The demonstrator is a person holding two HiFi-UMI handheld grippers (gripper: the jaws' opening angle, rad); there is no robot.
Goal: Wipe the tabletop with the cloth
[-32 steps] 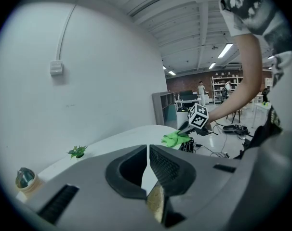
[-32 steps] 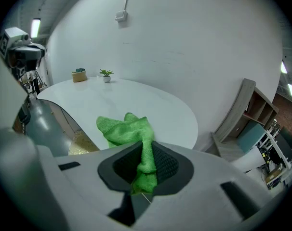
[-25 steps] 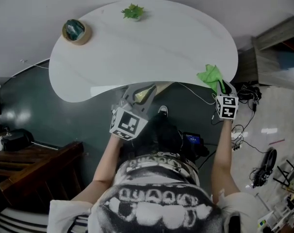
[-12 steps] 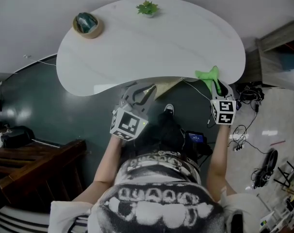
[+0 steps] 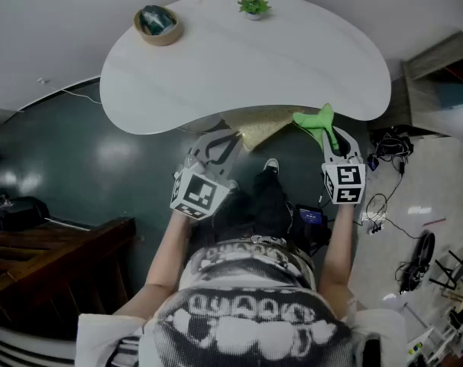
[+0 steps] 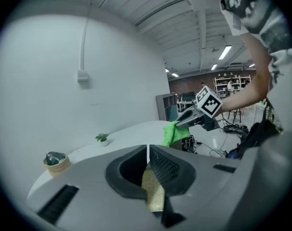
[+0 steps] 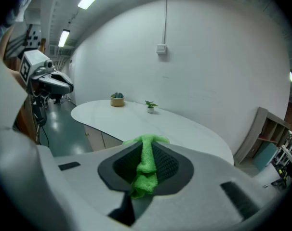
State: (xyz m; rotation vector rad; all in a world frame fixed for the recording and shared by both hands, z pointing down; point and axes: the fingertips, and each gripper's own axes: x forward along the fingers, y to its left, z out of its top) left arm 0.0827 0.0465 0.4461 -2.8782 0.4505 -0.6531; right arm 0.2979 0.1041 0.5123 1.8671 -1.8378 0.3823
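green cloth (image 7: 145, 170) is pinched between the closed jaws of the right gripper (image 7: 147, 146), at the near edge of the tabletop (image 5: 247, 67). left gripper (image 6: 148, 162) jaws are clamped on a yellow cloth (image 6: 153, 194). far side of tabletop: bowl (image 5: 158, 24), small plant (image 5: 254, 6).

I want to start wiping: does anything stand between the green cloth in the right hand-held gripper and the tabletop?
Nothing visible does. The green cloth, clamped in the right hand-held gripper, is by the bare near edge of the tabletop. A pot and a small plant stand far across it.
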